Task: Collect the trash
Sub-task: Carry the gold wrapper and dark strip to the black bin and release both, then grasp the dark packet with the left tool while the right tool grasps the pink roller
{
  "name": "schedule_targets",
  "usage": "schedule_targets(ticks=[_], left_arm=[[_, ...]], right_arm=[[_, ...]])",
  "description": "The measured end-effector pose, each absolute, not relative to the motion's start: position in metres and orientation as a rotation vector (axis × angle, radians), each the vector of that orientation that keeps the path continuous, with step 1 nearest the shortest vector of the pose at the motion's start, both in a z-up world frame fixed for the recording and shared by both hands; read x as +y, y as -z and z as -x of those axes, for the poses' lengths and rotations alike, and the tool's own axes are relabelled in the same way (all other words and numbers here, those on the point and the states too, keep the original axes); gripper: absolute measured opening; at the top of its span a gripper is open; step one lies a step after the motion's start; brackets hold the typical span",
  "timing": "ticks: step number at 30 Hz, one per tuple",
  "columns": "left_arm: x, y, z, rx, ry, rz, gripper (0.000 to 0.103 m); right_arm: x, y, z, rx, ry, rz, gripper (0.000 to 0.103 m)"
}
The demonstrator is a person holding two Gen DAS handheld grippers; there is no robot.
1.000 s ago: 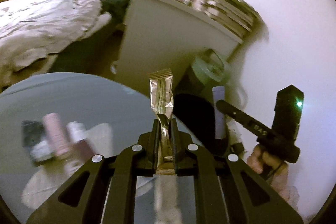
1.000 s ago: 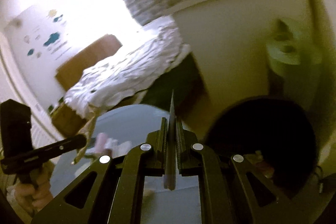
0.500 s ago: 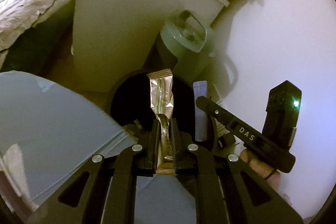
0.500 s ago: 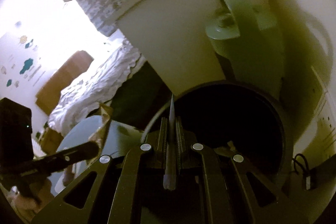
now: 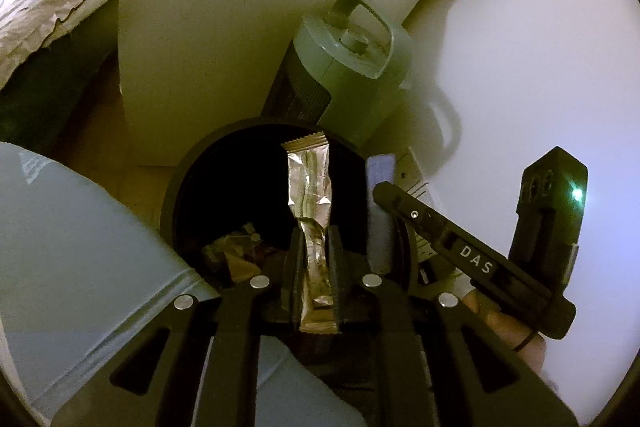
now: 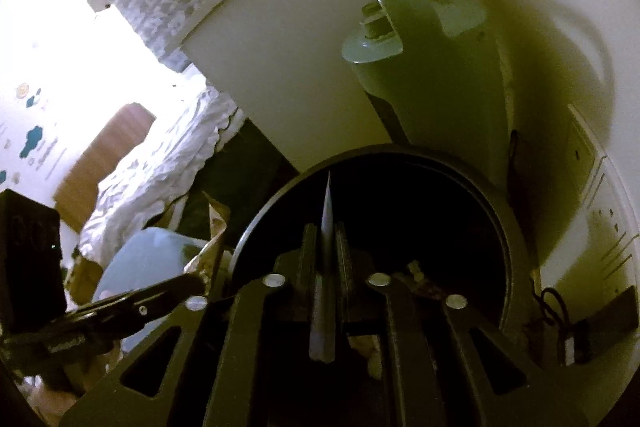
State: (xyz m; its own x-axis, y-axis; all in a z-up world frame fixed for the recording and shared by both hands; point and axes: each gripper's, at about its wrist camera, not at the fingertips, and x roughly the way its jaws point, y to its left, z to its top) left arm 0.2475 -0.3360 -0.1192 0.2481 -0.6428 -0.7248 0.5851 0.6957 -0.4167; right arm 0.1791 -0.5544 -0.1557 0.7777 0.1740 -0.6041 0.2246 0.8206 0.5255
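The left claw [image 5: 316,247] is clamped on a crinkly silver foil wrapper [image 5: 310,187], held over the round black trash bin [image 5: 176,195]. The right claw [image 6: 325,247] is clamped on a thin flat grey strip [image 6: 326,223] over the same bin. A tall green heater [image 5: 352,67] stands behind it.

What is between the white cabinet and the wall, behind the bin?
A green fan heater stands there, behind the bin, shown in both wrist views.

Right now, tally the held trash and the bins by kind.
Crinkled silver foil wrapper, in left gripper: 1
Flat pale purple-grey packet, in right gripper: 1
Round black waste bin: 1
Total: 3
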Motion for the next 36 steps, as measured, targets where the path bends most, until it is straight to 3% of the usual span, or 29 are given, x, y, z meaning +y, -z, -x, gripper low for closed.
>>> schedule_targets(ticks=[2, 4, 6, 14, 24, 30, 33, 36], left_arm=[[-0.336, 0.118, -0.246, 1.021, 0.832, 0.061, 0.027], [-0.335, 0.116, -0.245, 1.016, 0.82, 0.063, 0.04], [-0.329, 0.114, -0.242, 1.008, 0.809, 0.072, 0.046], [-0.283, 0.093, -0.226, 0.963, 0.763, 0.151, 0.046], [-0.161, 0.074, -0.204, 0.881, 0.568, 0.287, 0.047], [-0.07, 0.088, -0.199, 0.873, 0.382, 0.405, 0.047], [-0.03, 0.103, -0.206, 0.897, 0.305, 0.486, 0.047], [-0.008, 0.114, -0.217, 0.917, 0.27, 0.538, 0.046]], right_arm=[[-0.552, 0.153, -0.179, 0.688, 0.032, -0.624, 0.033], [-0.552, 0.153, -0.178, 0.682, 0.038, -0.63, 0.056], [-0.551, 0.153, -0.177, 0.669, 0.041, -0.634, 0.061], [-0.538, 0.151, -0.176, 0.661, 0.017, -0.595, 0.061], [-0.479, 0.136, -0.171, 0.664, -0.126, -0.474, 0.061], [-0.426, 0.108, -0.169, 0.679, -0.289, -0.436, 0.061], [-0.388, 0.084, -0.172, 0.688, -0.373, -0.363, 0.069], [-0.338, 0.062, -0.181, 0.73, -0.441, -0.242, 0.069]])
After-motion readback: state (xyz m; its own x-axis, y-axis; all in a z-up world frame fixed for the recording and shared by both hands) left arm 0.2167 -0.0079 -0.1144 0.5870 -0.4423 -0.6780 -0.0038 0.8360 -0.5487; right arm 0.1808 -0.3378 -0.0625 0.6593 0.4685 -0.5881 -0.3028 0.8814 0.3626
